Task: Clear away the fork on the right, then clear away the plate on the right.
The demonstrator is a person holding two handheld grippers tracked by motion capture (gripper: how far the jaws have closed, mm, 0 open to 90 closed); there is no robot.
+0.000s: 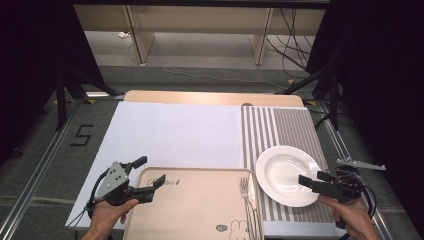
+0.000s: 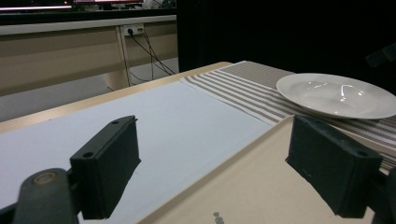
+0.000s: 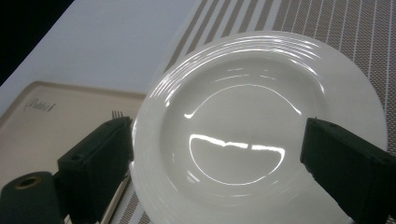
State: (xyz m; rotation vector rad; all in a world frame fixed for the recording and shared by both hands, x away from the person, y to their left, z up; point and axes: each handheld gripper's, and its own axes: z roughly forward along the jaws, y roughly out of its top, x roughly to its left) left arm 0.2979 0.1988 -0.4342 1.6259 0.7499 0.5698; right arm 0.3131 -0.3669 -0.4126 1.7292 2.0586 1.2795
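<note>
Both claws wide, holding nothing: right gripper (image 1: 311, 179) over round white ceramic plate (image 1: 282, 172) on striped placemat (image 1: 280, 127); left gripper (image 1: 150, 173) over beige tray (image 1: 195, 210) corner.

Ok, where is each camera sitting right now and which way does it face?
High view: above the person's side, looking forward and down on the table; both hands and claws show, left claw over the tray, right claw at the white plate.
Left gripper view: on the left claw, low over the tray's corner, facing the plate.
Right gripper view: on the right claw, looking down into the plate.
All three share the plate.
</note>
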